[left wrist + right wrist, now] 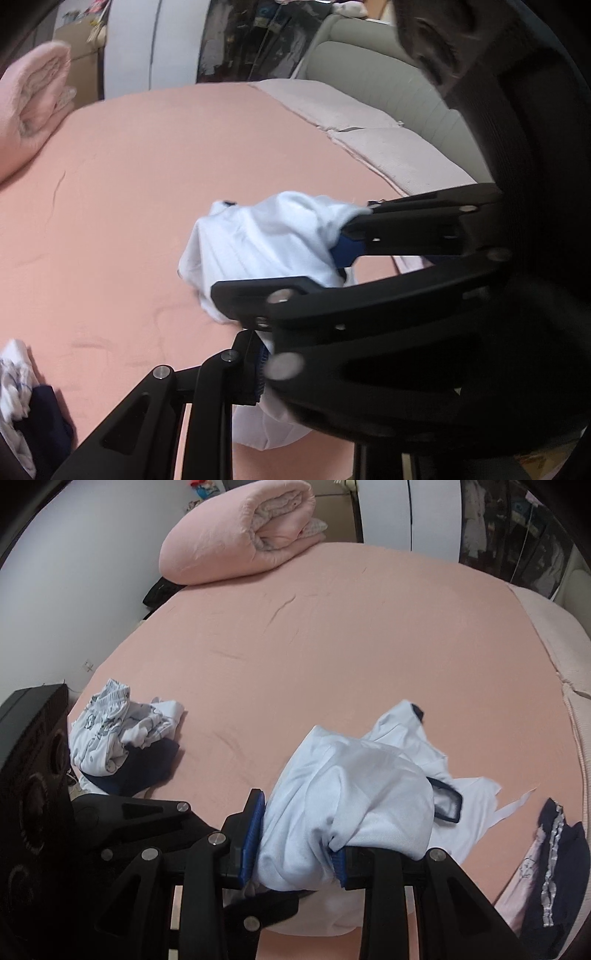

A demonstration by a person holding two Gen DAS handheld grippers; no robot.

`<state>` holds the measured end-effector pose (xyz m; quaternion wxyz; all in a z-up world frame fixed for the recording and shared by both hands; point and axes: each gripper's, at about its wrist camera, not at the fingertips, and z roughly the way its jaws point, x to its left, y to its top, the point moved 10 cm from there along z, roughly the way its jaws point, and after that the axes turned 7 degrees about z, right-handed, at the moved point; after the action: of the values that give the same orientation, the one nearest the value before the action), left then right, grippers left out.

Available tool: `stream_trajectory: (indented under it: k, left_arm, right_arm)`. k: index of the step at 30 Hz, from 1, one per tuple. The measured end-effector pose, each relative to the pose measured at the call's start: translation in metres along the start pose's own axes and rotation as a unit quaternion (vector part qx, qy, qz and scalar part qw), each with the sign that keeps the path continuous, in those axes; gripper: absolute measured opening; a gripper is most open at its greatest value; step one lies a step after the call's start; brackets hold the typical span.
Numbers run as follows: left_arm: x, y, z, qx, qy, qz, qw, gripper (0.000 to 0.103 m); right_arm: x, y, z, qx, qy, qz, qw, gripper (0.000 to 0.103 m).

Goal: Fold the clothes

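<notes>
The bed (pixel 332 646) fills the right wrist view. A rolled quilt (pixel 236 535) sits at 11 o'clock, a loose heap (pixel 122 738) of pale and navy clothes at 9, and a dark garment (pixel 554 849) at 4.

The shirt (pixel 351 794), white with navy trim, lies bunched at 6 o'clock near the front edge. Part of it trails on the sheet towards 3 and the rest is gathered up in a thick wad. It is not folded.

The right gripper (pixel 295 849) is clamped on that wad, with cloth bulging between its blue pads. The left gripper (pixel 273 373) sits just under it. One of its pads touches cloth, but its other finger is hidden behind the right gripper, so I cannot tell whether it is gripping.

As I judge it, the shirt needs to be opened out flat:
- A grip on a wad traps several layers, so pulling would only drag the lump.
- It would be better for each gripper to take a single edge, a shoulder or a hem corner, well apart from the other.
- The navy collar and cuffs can help find the seams.
- There is plenty of bare sheet at 12 for spreading it, away from the heap.
- The grippers are crowded and could pinch each other.
</notes>
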<state>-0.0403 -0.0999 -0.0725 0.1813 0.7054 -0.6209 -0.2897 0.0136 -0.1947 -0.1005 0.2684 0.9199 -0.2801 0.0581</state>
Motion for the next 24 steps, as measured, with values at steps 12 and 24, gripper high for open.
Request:
stream_trajectory:
  k: [12,24]
  left_arm:
    - [0.024,-0.026,0.001,0.023,0.03,-0.033,0.9988,0.02]
    - [0.056,-0.054,0.023,0.072,0.067,-0.036,0.9945,0.018]
  right_arm:
    - [0.011,-0.016,0.008,0.046,0.068,0.027,0.996,0.034]
    - [-0.039,-0.025,-0.029,0.028,0.04,0.007,0.999,0.076]
